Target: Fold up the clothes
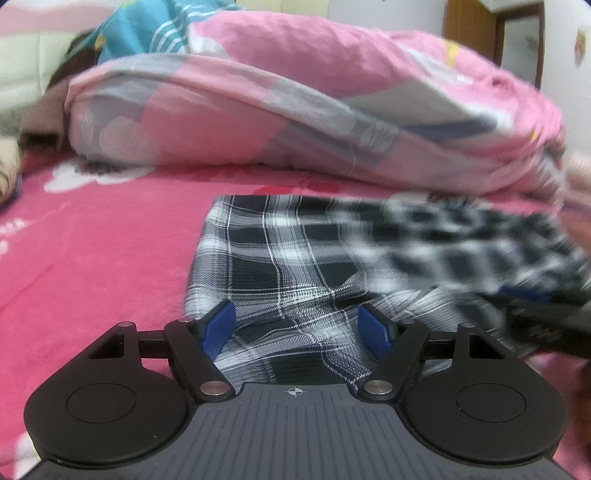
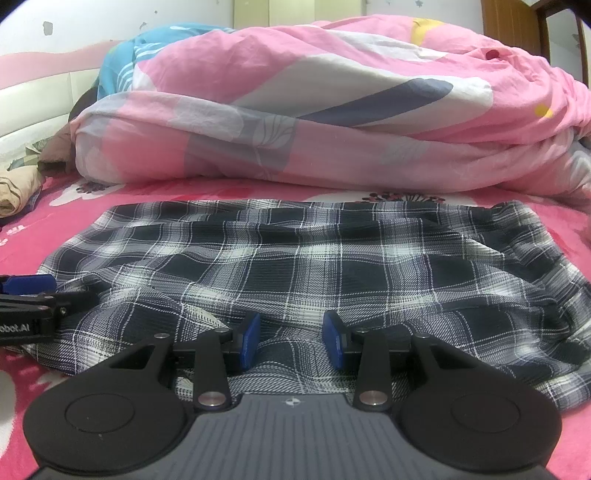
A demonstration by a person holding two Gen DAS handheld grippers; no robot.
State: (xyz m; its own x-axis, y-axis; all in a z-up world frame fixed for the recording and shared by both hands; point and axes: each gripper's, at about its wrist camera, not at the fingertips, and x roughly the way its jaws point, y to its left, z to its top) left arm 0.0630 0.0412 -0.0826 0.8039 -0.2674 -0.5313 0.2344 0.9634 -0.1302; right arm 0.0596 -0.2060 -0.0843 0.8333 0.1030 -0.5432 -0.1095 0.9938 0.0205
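A black-and-white plaid shirt (image 2: 314,266) lies spread and rumpled on the pink bed cover (image 2: 22,240). In the right wrist view my right gripper (image 2: 291,338) is open, low over the shirt's near edge, with cloth lying flat between its blue pads (image 2: 334,339). My left gripper (image 1: 297,326) is also open, wider, over the shirt's (image 1: 280,258) left part, with nothing pinched. The left gripper (image 2: 27,295) shows at the left edge of the right wrist view, at the shirt's left border. In the left wrist view the shirt's right part and the right gripper (image 1: 535,306) are blurred.
A bulky pink and grey quilt (image 2: 314,110) is heaped across the bed behind the shirt. A teal cloth (image 2: 118,66) sits behind it, and a beige folded item (image 2: 14,192) lies at far left. A wooden door (image 2: 517,29) stands at back right.
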